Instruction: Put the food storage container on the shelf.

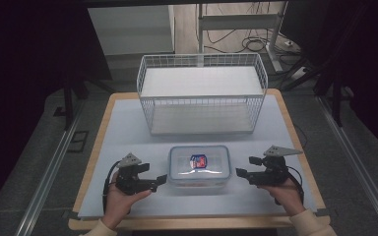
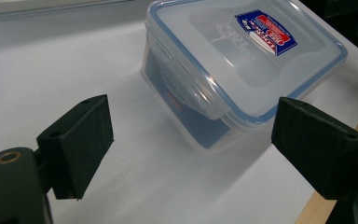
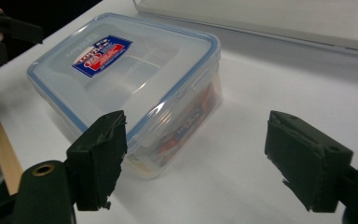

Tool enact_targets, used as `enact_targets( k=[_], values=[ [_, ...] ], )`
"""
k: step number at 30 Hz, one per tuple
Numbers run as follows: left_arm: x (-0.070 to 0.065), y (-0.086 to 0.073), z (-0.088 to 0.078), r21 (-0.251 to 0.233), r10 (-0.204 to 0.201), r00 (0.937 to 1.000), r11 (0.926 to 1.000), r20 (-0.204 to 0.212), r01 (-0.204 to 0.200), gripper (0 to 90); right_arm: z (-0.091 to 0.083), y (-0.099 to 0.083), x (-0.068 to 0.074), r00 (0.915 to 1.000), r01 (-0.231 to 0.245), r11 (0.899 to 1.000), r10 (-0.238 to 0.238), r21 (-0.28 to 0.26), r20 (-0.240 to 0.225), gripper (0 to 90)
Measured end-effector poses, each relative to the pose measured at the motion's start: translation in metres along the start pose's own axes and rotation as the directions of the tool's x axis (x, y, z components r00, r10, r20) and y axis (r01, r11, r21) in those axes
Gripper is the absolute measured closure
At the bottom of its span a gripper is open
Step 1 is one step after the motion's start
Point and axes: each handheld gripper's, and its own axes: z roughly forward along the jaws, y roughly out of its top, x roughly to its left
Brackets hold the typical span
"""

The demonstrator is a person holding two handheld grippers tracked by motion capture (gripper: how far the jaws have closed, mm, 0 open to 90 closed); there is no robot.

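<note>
One clear plastic container (image 1: 199, 167), blue-sealed lid latched on, one red-and-blue sticker (image 1: 198, 161) on top, sitting on the white table (image 1: 128, 137) between two handheld grippers and just in front of one empty white wire basket (image 1: 202, 93). Left gripper (image 1: 158, 180) just beside its left end, jaws wide apart, gripping nothing. Right gripper (image 1: 244, 167) near its right end, jaws spread wide, nothing between the pads.

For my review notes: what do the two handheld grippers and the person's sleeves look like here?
Both the left gripper and right gripper are black, each topped with a grey three-cornered plate and trailing a black cable. Their jaws end in blocky black foam-like pads, the right one's ragged at the edges. The sleeves are pale cream.
</note>
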Motion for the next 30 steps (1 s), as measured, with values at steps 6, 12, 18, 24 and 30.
enact_targets(
  k=[6,12,18,24,30],
  values=[
    [0.0,0.005,0.002,0.002,-0.014,0.9998,0.9999,0.017,0.014,12.6,0.002,0.003,-0.001,0.998,-0.047,0.999,0.047,-0.004,-0.042,20.0],
    [0.003,0.014,0.007,-0.002,-0.061,0.9962,0.9981,0.063,0.061,12.4,0.009,0.008,-0.004,0.9915,-0.101,0.995,0.1,-0.004,-0.083,21.5],
    [0.011,0.023,0.014,0.013,-0.141,0.9823,0.99,0.123,0.141,11.8,0.018,0.012,-0.013,0.969,-0.2,0.98,0.197,-0.005,-0.149,21.1],
    [0.021,0.028,0.024,0.047,-0.242,0.9498,0.9701,0.198,0.238,11.8,0.026,0.013,-0.017,0.9546,-0.244,0.97,0.243,0.019,-0.172,21.3],
    [0.026,0.027,0.036,0.089,-0.307,0.922,0.9515,0.236,0.294,11.8,0.035,0.017,-0.018,0.9455,-0.265,0.962,0.272,0.066,-0.178,20.2]
  ],
)
